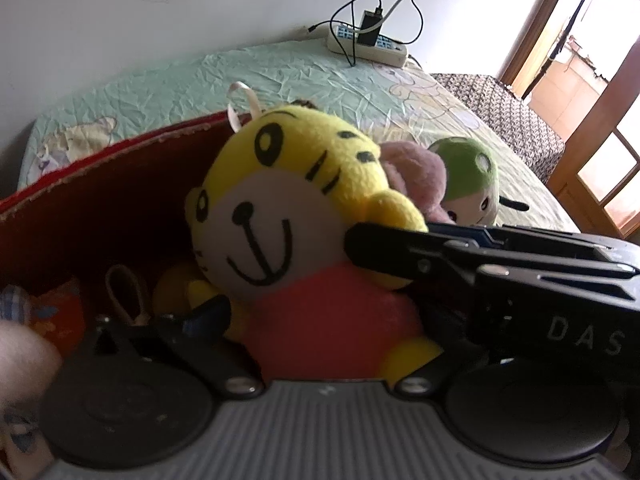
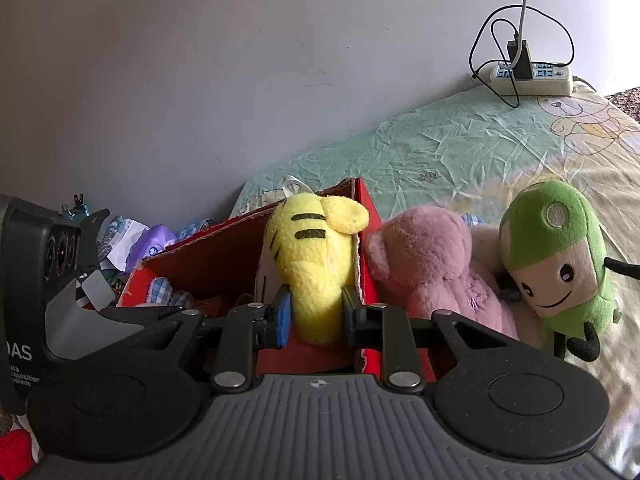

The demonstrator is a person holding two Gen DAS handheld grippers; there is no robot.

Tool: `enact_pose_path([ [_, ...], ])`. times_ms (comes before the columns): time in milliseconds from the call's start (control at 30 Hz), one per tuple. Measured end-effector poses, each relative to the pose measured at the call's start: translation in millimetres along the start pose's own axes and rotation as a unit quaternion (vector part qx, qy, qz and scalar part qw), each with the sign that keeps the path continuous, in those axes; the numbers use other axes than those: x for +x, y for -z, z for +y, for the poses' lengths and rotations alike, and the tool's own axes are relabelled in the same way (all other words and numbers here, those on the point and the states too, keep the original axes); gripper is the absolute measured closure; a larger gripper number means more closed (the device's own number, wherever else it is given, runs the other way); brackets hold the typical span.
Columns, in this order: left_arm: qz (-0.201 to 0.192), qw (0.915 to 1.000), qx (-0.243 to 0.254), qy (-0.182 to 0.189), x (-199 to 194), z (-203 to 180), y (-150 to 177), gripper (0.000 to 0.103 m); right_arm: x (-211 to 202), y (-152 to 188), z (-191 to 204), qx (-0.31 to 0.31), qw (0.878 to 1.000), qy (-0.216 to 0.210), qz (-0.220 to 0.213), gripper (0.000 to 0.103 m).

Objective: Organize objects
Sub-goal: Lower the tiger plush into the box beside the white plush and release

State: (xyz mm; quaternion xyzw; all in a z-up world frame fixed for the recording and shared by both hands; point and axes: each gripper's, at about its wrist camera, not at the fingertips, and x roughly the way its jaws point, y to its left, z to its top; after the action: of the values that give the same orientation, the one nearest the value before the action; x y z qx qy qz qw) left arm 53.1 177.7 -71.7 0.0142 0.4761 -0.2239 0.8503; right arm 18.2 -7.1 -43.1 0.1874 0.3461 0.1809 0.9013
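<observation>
Right gripper (image 2: 316,314) pinched the soft yellow plush tiger (image 2: 316,264) over the red cardboard box (image 2: 366,216) | left gripper (image 1: 316,332) gaped wide | we judged it light, squashy; grip mid-body.

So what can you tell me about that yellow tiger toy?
The yellow tiger toy is soft plush: yellow head with black stripes, white smiling face, red-orange body, yellow paws, and a white ribbon loop on top. It sits upright at the end of the red box. The right gripper pinches its head; the left gripper's fingers stand wide around its body.
</observation>
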Motion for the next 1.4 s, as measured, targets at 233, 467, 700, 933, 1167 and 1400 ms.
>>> enact_pose_path([
  [233,0.004,1.0,-0.001,-0.006,0.3,-0.4,-0.5,0.002,-2.2,-0.7,-1.3,0.008,1.0,-0.004,0.007,0.078],
  [467,0.003,0.9997,-0.001,-0.026,-4.7,-6.4,0.5,0.002,-5.2,-0.1,-3.4,0.015,1.0,-0.012,0.008,0.078],
  [700,0.0,0.9987,-0.003,-0.051,-12.6,-9.2,3.1,0.002,-7.2,0.4,-2.8,0.017,1.0,-0.013,0.007,0.077],
  [933,-0.011,0.9979,-0.006,-0.064,-23.7,-12.1,7.6,0.002,-11.9,3.1,-3.8,0.026,0.999,-0.018,0.007,0.075],
  [1167,-0.021,0.9961,-0.006,-0.086,-36.0,-20.5,11.4,0.002,-23.1,6.8,-3.5,0.033,0.999,-0.022,-0.001,0.071],
  [1400,-0.025,0.9937,-0.013,-0.109,-45.1,-25.6,16.0,0.002,-36.9,10.4,-5.9,0.039,0.999,-0.025,-0.011,0.072],
])
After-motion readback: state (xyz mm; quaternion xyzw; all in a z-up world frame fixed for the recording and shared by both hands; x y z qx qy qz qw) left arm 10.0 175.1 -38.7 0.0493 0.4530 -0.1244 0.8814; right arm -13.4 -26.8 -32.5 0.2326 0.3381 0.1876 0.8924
